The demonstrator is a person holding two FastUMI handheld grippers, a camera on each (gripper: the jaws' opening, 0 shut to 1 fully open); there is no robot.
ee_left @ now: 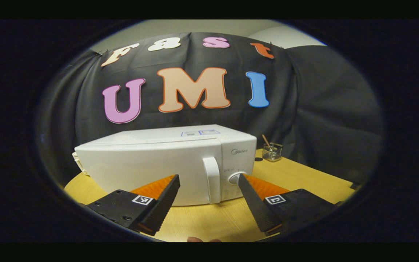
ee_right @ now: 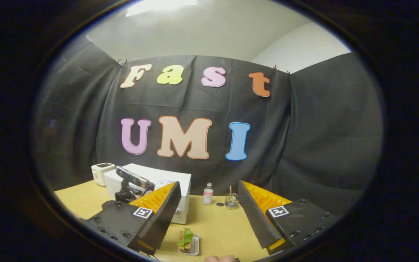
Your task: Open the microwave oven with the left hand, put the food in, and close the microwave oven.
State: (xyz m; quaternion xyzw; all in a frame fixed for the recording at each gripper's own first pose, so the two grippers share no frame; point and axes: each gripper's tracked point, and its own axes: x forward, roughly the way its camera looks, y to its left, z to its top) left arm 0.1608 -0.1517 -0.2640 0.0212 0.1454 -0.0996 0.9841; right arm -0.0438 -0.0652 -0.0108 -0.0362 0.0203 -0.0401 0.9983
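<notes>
The white microwave (ee_left: 151,167) stands on the round wooden table (ee_left: 304,182) with its door closed and its vertical handle (ee_left: 211,180) near the right side. My left gripper (ee_left: 208,177) is open just in front of that handle, touching nothing. In the right gripper view the microwave (ee_right: 166,178) is at the left, with the left gripper's body (ee_right: 134,186) in front of it. The food (ee_right: 186,238), a green leaf on brown pieces in a small white tray (ee_right: 195,249), lies on the table below my right gripper (ee_right: 209,185), which is open and holds nothing.
A small glass jar (ee_right: 232,201) with a stick in it and a small bottle (ee_right: 207,194) stand at the back of the table. A white toaster (ee_right: 102,173) sits left of the microwave. The jar (ee_left: 272,151) stands to the right of the microwave.
</notes>
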